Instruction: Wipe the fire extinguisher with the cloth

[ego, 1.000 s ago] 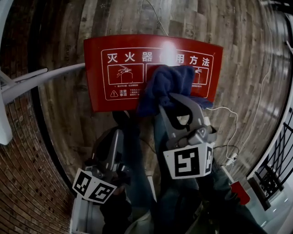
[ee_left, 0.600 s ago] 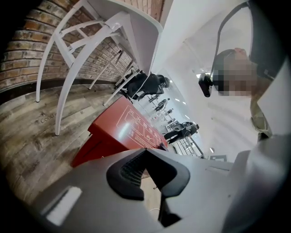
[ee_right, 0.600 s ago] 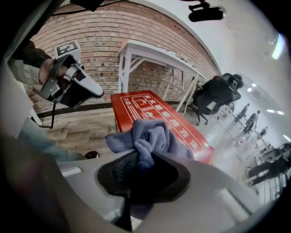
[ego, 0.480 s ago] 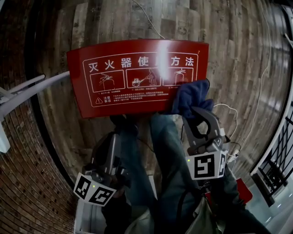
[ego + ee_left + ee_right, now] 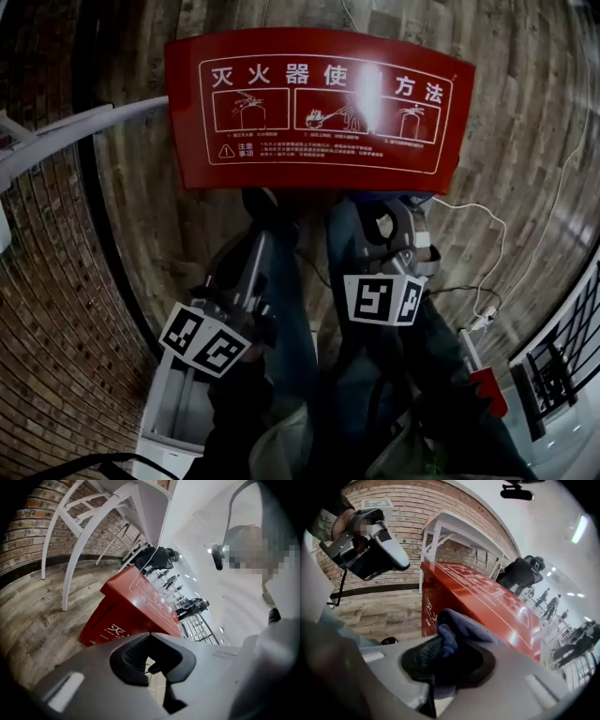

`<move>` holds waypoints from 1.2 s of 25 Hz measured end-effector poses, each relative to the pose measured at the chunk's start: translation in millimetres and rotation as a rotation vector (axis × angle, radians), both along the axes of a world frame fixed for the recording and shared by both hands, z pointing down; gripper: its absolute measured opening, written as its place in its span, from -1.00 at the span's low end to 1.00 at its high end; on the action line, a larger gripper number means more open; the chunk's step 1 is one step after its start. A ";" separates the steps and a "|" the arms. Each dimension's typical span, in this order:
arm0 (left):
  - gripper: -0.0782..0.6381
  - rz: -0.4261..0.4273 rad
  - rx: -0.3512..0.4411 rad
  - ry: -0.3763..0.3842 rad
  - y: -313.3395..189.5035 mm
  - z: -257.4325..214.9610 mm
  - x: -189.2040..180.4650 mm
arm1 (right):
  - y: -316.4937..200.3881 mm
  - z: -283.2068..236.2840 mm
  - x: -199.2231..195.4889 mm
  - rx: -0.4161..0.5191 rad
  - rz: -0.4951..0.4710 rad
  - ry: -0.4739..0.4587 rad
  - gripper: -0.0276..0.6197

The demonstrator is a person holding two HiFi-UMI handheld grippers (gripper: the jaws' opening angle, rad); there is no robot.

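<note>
Cloth [image 5: 457, 623], blue and bunched, is clamped between the jaws of the right gripper [image 5: 386, 214]. We see this gripper at the near edge of the red fire extinguisher box [image 5: 309, 103]. The left gripper [image 5: 151, 633] is just beside it, jaws closed on nothing and short of the box. On the lid we read "灭火器使", 1 character lost in glare, then "方法", above 3 pictogram panels. The print below them is too small to read. The side panel carries a white logo over "FIRE". Beyond lie the wooden floor [image 5: 525, 112], white frame legs [image 5: 84, 522] and a brick wall [image 5: 28, 545].
</note>
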State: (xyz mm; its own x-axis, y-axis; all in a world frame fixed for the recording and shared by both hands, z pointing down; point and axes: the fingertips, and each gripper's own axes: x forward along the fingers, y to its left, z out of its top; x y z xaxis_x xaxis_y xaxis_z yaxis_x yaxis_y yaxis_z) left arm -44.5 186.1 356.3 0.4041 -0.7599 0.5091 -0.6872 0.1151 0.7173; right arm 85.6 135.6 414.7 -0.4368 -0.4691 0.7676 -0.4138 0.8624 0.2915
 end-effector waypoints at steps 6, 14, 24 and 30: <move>-0.79 -0.003 -0.047 0.017 13.4 13.2 4.0 | 17.8 -12.0 -78.6 0.153 -0.131 -0.100 -0.69; -0.79 -0.003 -0.040 0.034 18.9 12.7 -9.8 | 8.1 -55.0 -16.7 0.314 -0.145 -0.031 -0.69; -0.79 0.003 -0.030 0.043 28.3 8.2 -24.3 | -54.9 -78.6 -46.5 0.221 -0.039 0.017 -0.69; -0.79 -0.006 -0.034 0.046 32.6 10.0 -33.0 | -28.1 -71.0 -159.7 0.108 -0.308 -0.032 -0.69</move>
State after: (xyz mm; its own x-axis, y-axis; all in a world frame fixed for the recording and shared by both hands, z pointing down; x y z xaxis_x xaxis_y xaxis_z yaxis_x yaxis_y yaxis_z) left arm -77.5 218.7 366.2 0.4230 -0.7452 0.5155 -0.6527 0.1441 0.7438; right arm -74.1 107.6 343.6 -0.5943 -0.3890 0.7039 -0.1485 0.9133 0.3794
